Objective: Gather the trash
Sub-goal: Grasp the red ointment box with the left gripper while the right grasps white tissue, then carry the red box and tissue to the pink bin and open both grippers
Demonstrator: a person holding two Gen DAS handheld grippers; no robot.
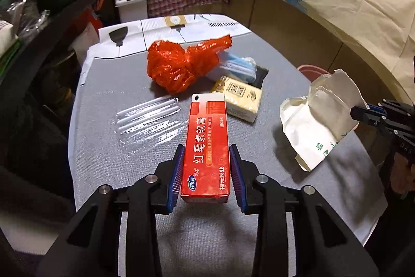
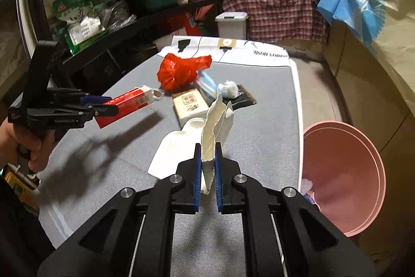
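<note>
My left gripper [image 1: 206,155] is shut on a red medicine box [image 1: 207,144] and holds it above the grey table [image 1: 109,160]; it also shows in the right wrist view [image 2: 103,105] with the box [image 2: 127,105]. My right gripper [image 2: 208,155] is shut on a white paper bag [image 2: 215,129], lifted off the table; the bag [image 1: 319,118] and gripper [image 1: 363,113] show at the right in the left wrist view. A pink bin [image 2: 345,173] stands beside the table's right edge.
On the table lie a red plastic bag [image 1: 181,64], a clear plastic wrapper [image 1: 150,118], a beige tissue pack [image 1: 241,98], blue-white packaging [image 1: 238,66] and a crumpled tissue [image 2: 228,88]. Shelves [image 2: 103,4] stand at the left, a small white bin [image 2: 231,25] behind.
</note>
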